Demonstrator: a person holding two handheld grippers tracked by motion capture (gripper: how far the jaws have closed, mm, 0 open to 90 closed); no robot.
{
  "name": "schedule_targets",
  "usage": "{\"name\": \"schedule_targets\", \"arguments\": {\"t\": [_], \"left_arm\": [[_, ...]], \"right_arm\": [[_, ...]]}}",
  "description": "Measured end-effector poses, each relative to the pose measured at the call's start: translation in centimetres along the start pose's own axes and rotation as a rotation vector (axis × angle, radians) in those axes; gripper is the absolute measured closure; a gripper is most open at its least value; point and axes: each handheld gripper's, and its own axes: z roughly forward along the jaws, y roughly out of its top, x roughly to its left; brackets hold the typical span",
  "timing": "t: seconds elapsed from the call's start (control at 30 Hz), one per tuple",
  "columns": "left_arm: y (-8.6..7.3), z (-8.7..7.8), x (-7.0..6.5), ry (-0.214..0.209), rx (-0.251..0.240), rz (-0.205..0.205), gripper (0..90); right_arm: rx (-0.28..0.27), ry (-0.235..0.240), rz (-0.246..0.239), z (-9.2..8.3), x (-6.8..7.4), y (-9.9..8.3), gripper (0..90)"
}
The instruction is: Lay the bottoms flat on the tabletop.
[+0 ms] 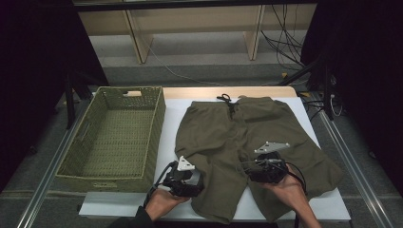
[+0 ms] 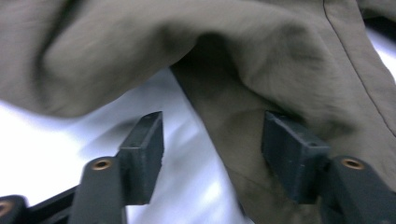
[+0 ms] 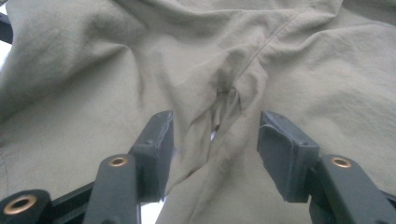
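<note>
The olive shorts (image 1: 237, 152) lie spread flat on the white sheet (image 1: 166, 142) just right of the woven basket (image 1: 114, 137), waistband at the far edge and legs toward the person, probably laid out for folding. At the near leg hems, the left gripper (image 1: 186, 183) hovers with jaws apart over sheet and cloth edge, gripping nothing, while the right gripper (image 1: 266, 170) holds its jaws part-open astride a pinched ridge of fabric; whether its pads press it is hard to tell. The left gripper view is blurred, and both hands are cut off.
</note>
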Motion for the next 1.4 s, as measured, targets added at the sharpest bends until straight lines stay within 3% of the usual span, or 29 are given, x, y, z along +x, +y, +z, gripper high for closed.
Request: {"name": "schedule_targets", "arguments": {"t": [0.23, 0.37, 0.5, 0.63, 0.97, 1.1, 1.33, 1.4], "left_arm": [[0.1, 1.2, -1.1, 0.007, 0.013, 0.048, 40.8], [0.2, 1.2, -1.2, -0.024, 0.005, 0.078, 64.9], [0.3, 0.9, -0.9, -0.021, -0.001, 0.084, 87.8], [0.2, -0.1, -0.5, -0.020, -0.003, 0.099, 89.2], [-1.2, -5.0, 1.2, 0.022, -0.017, 0.085, 89.3], [-2.0, -5.7, 1.2, 0.022, -0.015, 0.076, 89.3], [-3.0, -6.4, 1.2, 0.017, -0.005, 0.064, 89.3], [-3.1, -6.5, 1.3, 0.015, -0.003, 0.060, 89.3]], "right_arm": [[0.005, 0.001, -0.003, 0.1, 0.0, 0.0, 46.7], [0.007, 0.003, -0.003, 0.1, 0.0, 0.0, 46.8], [0.003, 0.004, -0.006, 0.1, 0.1, 0.0, 46.8], [0.005, 0.004, -0.007, 0.2, 0.0, 0.0, 46.9], [0.016, 0.005, -0.013, 0.4, 0.3, -0.1, 47.1], [0.027, -0.001, -0.020, 1.0, 0.5, 0.1, 47.1], [0.073, -0.027, 0.021, 3.5, 0.1, 1.5, 46.0], [0.075, -0.014, 0.030, 4.4, -0.1, 1.9, 46.0]]}}
